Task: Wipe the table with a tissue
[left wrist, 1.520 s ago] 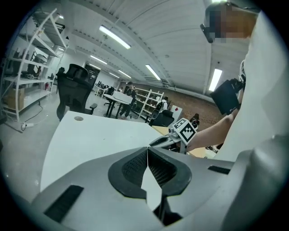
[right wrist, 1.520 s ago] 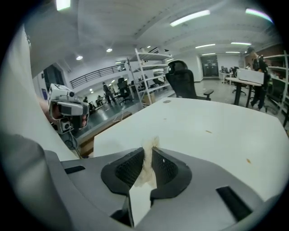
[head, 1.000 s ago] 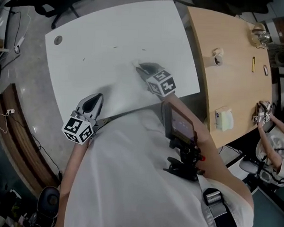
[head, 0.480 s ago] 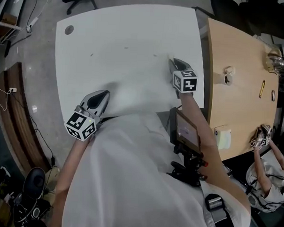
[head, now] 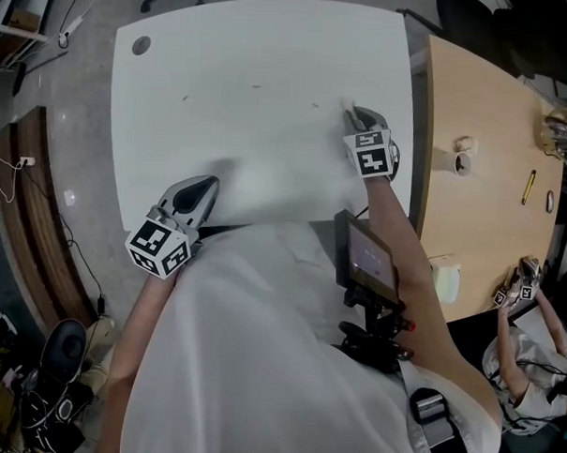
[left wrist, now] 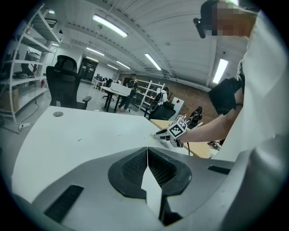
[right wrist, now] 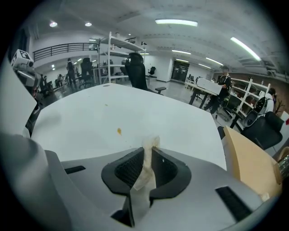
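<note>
The white table (head: 263,42) fills the head view. My right gripper (head: 357,113) rests on it near its right edge, shut on a crumpled off-white tissue (right wrist: 146,168). The jaws have just been closing on the tissue, whose tip (head: 348,105) pokes out past the fingertips. The right gripper view shows a small orange spot (right wrist: 119,131) on the table just ahead of the right gripper (right wrist: 148,151). My left gripper (head: 203,184) lies at the near edge, jaws together with nothing in them. From the left gripper (left wrist: 147,151) I see the right gripper (left wrist: 168,133) across the table.
A wooden table (head: 481,211) adjoins on the right, carrying a cup (head: 463,163), a pen (head: 529,187) and a white box (head: 445,280). A round grommet (head: 141,46) sits in the white table's far left corner. Another person (head: 531,354) sits at lower right.
My right gripper has swept with the tissue from the table's middle to its right side, then barely moved. The left gripper has stayed at the near edge.
</note>
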`<state>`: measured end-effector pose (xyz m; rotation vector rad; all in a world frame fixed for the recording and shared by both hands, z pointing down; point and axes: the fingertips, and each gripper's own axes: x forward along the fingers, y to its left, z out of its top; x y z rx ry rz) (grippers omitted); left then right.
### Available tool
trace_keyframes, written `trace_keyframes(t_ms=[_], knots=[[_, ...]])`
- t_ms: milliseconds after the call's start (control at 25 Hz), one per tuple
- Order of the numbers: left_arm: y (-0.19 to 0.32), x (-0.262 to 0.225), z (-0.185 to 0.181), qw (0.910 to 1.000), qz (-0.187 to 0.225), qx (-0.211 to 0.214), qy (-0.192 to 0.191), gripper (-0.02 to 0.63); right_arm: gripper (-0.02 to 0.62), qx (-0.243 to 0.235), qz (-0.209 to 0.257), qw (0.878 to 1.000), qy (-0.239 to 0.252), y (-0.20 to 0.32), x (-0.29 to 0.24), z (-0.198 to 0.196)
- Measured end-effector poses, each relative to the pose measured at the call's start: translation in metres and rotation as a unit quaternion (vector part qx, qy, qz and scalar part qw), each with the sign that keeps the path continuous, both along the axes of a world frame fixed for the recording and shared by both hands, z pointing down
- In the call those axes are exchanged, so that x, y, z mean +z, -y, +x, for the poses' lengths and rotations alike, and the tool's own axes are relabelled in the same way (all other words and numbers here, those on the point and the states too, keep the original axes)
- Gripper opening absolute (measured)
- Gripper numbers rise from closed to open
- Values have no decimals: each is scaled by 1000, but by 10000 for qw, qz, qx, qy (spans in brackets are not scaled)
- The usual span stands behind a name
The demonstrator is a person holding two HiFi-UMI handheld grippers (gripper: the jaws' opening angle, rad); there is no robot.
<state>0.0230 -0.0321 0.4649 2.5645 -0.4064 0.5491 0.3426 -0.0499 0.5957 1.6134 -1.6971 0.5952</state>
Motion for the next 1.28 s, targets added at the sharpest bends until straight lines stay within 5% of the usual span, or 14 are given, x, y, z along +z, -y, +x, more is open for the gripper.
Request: trace_keyframes(t_ms=[600, 1000, 1280], knots=[[2, -3, -3, 10000, 56, 25, 37, 6, 55, -765, -255, 9965, 199, 3, 7, -39], [0, 1, 1, 10000, 54, 53, -13, 6, 55, -1658, -635, 9813, 741, -17, 12, -86], [1, -3, 2, 9999, 111, 22, -52, 6, 55, -1153, -29, 9848, 1301, -14, -8, -78]])
